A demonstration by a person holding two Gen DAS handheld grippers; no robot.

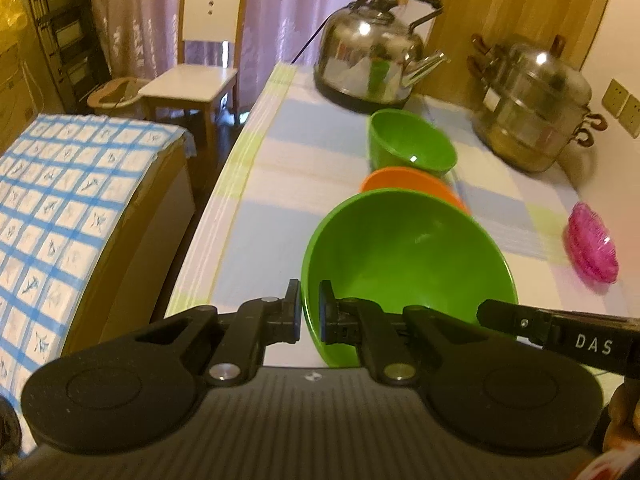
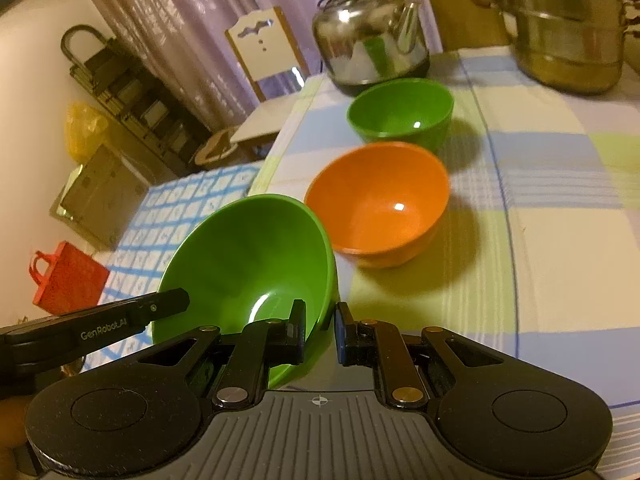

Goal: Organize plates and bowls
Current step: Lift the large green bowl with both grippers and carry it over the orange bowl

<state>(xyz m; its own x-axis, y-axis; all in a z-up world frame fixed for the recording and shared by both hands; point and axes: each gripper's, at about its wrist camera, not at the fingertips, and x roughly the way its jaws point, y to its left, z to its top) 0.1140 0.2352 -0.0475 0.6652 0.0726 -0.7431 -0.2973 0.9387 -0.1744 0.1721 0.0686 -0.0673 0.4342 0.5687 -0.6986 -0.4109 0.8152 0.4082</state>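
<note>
A large green bowl [image 1: 408, 264] is held tilted above the table, gripped on opposite sides of its rim. My left gripper [image 1: 309, 312] is shut on its left rim. My right gripper [image 2: 320, 330] is shut on its right rim; the same bowl shows in the right wrist view [image 2: 248, 264]. Just beyond it an orange bowl [image 2: 380, 204] stands upright on the checked tablecloth [image 2: 540, 240], partly hidden in the left wrist view [image 1: 412, 184]. A smaller green bowl [image 2: 400, 114] stands behind that, seen also in the left wrist view [image 1: 412, 144].
A steel kettle [image 1: 372, 64] and a stacked steel steamer pot [image 1: 536, 108] stand at the back of the table. A pink dish [image 1: 592, 248] lies at the right. A chair [image 1: 200, 60] and a cloth-covered box [image 1: 72, 208] stand left of the table edge.
</note>
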